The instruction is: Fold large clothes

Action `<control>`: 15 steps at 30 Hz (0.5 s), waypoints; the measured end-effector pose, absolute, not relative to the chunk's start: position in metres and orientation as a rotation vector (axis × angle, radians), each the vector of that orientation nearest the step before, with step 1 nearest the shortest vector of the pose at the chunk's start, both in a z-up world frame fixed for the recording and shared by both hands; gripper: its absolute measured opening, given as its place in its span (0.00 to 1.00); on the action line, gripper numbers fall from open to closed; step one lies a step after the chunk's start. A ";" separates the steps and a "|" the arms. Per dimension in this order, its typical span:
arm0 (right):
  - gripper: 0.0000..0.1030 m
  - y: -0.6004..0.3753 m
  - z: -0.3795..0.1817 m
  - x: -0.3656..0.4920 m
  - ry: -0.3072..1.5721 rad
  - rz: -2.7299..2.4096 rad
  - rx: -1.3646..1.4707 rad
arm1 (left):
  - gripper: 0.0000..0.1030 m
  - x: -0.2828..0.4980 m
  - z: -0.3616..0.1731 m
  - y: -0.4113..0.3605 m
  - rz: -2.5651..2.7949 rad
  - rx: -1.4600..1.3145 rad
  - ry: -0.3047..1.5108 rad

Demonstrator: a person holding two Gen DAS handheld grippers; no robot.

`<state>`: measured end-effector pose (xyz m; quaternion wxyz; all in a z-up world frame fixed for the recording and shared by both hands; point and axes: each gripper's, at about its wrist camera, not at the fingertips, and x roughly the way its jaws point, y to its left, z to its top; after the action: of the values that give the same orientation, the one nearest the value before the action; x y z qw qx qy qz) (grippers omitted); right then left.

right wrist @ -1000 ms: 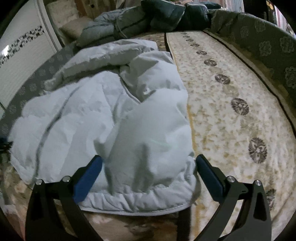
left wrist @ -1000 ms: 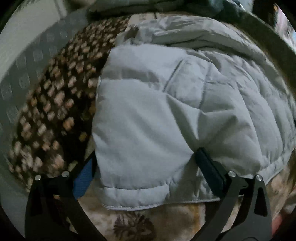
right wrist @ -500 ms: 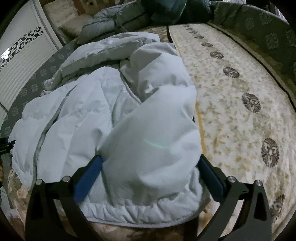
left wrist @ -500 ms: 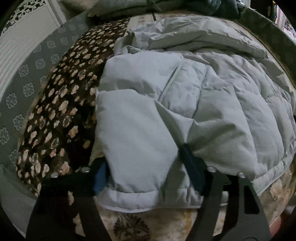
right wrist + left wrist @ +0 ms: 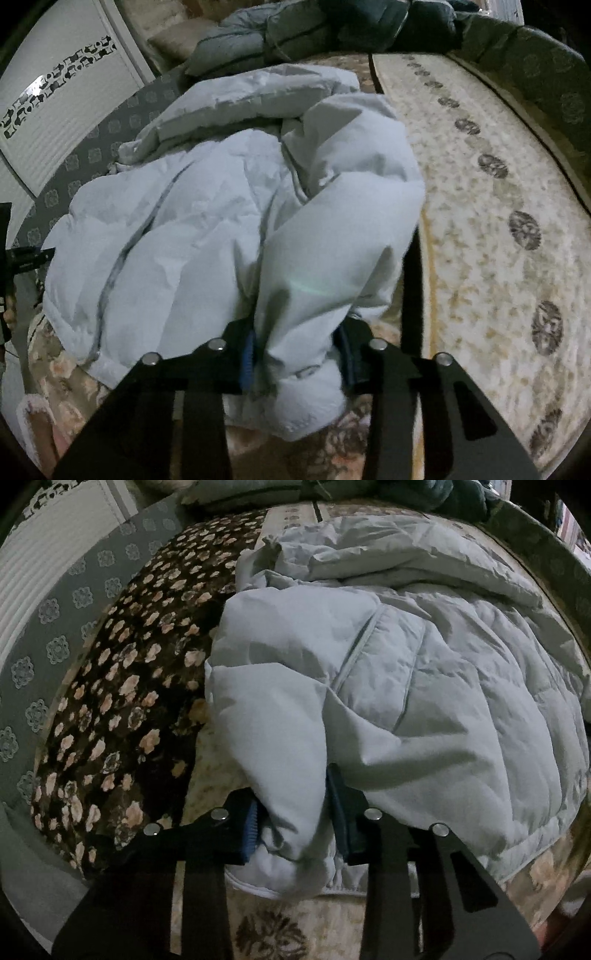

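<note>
While both sets of jaws are closing, the left gripper (image 5: 291, 825) and right gripper (image 5: 295, 354) are each pinching the near hem of the pale puffer jacket (image 5: 424, 701) lying on the bed (image 5: 480, 240). Next probably comes lifting both corners together and carrying them over; the patterned mattress on the right is lying bare.

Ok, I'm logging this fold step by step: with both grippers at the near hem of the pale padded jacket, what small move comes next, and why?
Probably lift both corners together. The left gripper and right gripper are closing, each with a bunched hem corner of the pale jacket between its jaws. The jacket lies crumpled on the patterned bed cover, so raising the hem should let it carry over toward the far end.
</note>
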<state>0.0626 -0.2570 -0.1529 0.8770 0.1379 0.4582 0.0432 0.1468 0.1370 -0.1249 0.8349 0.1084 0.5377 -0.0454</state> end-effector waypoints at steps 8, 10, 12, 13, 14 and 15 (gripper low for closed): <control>0.21 -0.272 -0.110 0.041 0.802 0.129 0.333 | 0.17 0.129 -0.086 0.149 -0.093 0.078 1.066; 0.20 -0.277 -0.094 0.032 0.759 0.126 0.338 | 0.16 0.118 -0.069 0.150 -0.109 0.043 1.036; 0.20 -0.279 -0.080 0.025 0.730 0.126 0.334 | 0.15 0.107 -0.052 0.147 -0.113 0.047 1.003; 0.19 -0.279 -0.075 0.022 0.722 0.125 0.327 | 0.14 0.104 -0.045 0.146 -0.114 0.041 0.989; 0.19 -0.279 -0.069 0.019 0.713 0.125 0.319 | 0.14 0.097 -0.034 0.147 -0.120 0.021 0.967; 0.19 -0.279 -0.064 0.015 0.704 0.125 0.309 | 0.14 0.094 -0.027 0.149 -0.126 0.005 0.954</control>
<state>0.0148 -0.2789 -0.0636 0.9251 0.1507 0.3431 0.0610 0.0940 0.1493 -0.0273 0.8864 0.0023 0.4589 -0.0604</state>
